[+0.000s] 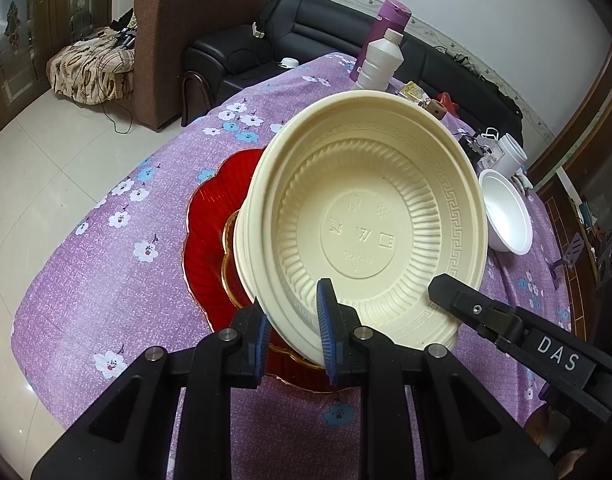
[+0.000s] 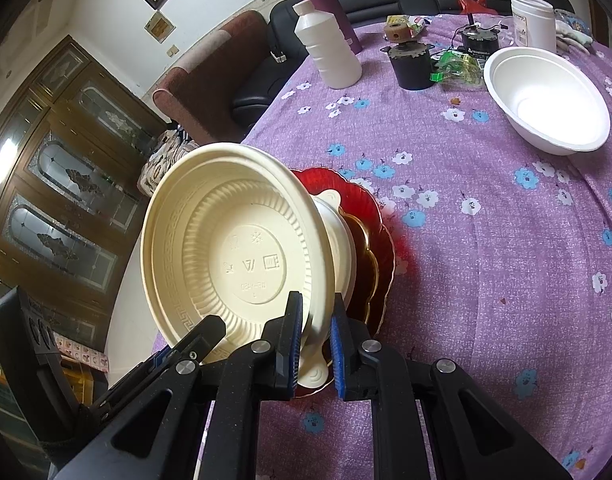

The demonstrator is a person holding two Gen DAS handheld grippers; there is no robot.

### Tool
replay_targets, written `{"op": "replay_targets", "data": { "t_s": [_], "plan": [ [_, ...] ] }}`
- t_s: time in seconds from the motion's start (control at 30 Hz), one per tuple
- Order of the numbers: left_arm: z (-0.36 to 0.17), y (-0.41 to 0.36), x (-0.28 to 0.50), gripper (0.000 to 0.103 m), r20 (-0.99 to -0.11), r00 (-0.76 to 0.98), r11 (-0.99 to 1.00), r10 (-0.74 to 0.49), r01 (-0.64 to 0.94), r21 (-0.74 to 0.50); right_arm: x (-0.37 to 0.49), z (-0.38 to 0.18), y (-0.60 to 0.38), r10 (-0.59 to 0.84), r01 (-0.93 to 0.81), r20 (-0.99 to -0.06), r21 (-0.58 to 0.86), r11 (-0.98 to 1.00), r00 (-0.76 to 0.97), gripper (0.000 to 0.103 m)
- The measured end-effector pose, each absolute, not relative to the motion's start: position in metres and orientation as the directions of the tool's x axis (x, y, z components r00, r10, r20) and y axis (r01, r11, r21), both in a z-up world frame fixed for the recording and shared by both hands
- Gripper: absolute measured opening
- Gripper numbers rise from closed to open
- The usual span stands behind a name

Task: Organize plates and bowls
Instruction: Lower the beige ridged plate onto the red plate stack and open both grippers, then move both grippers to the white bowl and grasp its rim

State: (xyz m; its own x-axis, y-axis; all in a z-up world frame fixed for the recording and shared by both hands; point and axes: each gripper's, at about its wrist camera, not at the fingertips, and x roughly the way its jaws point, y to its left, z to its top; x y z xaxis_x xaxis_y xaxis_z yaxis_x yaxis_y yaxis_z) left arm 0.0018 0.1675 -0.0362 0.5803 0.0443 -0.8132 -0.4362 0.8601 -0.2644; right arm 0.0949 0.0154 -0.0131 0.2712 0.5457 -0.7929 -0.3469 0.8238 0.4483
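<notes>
A cream plastic bowl (image 1: pixel 370 216) (image 2: pixel 234 248) is held tilted above a stack of red and amber plates (image 1: pixel 210 240) (image 2: pixel 370 240). My left gripper (image 1: pixel 296 334) is shut on the bowl's near rim. My right gripper (image 2: pixel 316 344) is shut on the rim too; its finger also shows in the left wrist view (image 1: pixel 458 300). A cream dish with a lug handle (image 2: pixel 330 240) sits under the bowl on the plates. A white bowl (image 1: pixel 506 212) (image 2: pixel 546 100) stands apart on the purple floral tablecloth.
At the table's far side stand a white bottle (image 2: pixel 330 48), a purple flask (image 2: pixel 322 4), a white jar (image 2: pixel 534 20), a black motor part (image 2: pixel 410 64) and small clutter. A sofa (image 1: pixel 306 36) and armchair lie beyond.
</notes>
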Motion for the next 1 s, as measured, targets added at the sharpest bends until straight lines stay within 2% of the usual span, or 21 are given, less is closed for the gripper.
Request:
{"op": "replay_targets", "data": {
  "t_s": [0.23, 0.3, 0.77, 0.8, 0.83, 0.87, 0.9, 0.93, 0.97, 1.0],
  "plan": [
    [-0.037, 0.169, 0.001, 0.020, -0.819, 0.573, 0.857, 0.038, -0.441, -0.269, 0.097, -0.014, 0.015, 0.548, -0.340, -0.795, 0.456, 0.823, 0.259, 0.013],
    [-0.037, 0.169, 0.002, 0.020, -0.820, 0.571, 0.855, 0.038, -0.444, -0.269, 0.098, -0.014, 0.015, 0.554, -0.337, -0.793, 0.464, 0.819, 0.254, 0.016],
    [-0.031, 0.172, 0.002, 0.020, -0.811, 0.583, 0.842, 0.036, -0.455, -0.290, 0.100, -0.008, 0.019, 0.554, -0.354, -0.790, 0.455, 0.817, 0.264, 0.016],
    [-0.030, 0.173, 0.002, 0.024, -0.811, 0.585, 0.839, 0.036, -0.458, -0.293, 0.101, -0.007, 0.019, 0.551, -0.355, -0.791, 0.452, 0.819, 0.265, 0.017],
    [-0.029, 0.175, 0.002, 0.035, -0.812, 0.583, 0.836, 0.038, -0.463, -0.294, 0.102, -0.005, 0.020, 0.544, -0.354, -0.795, 0.444, 0.823, 0.269, 0.019],
    [-0.027, 0.177, 0.002, 0.042, -0.811, 0.583, 0.832, 0.045, -0.471, -0.293, 0.103, -0.003, 0.019, 0.544, -0.351, -0.793, 0.444, 0.825, 0.274, 0.026],
    [-0.025, 0.179, 0.000, 0.058, -0.804, 0.591, 0.826, 0.057, -0.480, -0.294, 0.104, -0.002, 0.017, 0.546, -0.345, -0.790, 0.448, 0.825, 0.280, 0.037],
    [-0.023, 0.181, -0.002, 0.062, -0.796, 0.602, 0.822, 0.069, -0.486, -0.297, 0.105, 0.000, 0.015, 0.553, -0.341, -0.783, 0.456, 0.822, 0.286, 0.044],
    [-0.022, 0.183, -0.004, 0.062, -0.789, 0.610, 0.817, 0.078, -0.492, -0.300, 0.105, 0.002, 0.013, 0.561, -0.337, -0.774, 0.465, 0.819, 0.295, 0.050],
    [-0.020, 0.185, -0.006, 0.062, -0.784, 0.614, 0.809, 0.085, -0.502, -0.306, 0.105, 0.005, 0.009, 0.567, -0.334, -0.765, 0.471, 0.816, 0.305, 0.050]
  ]
}}
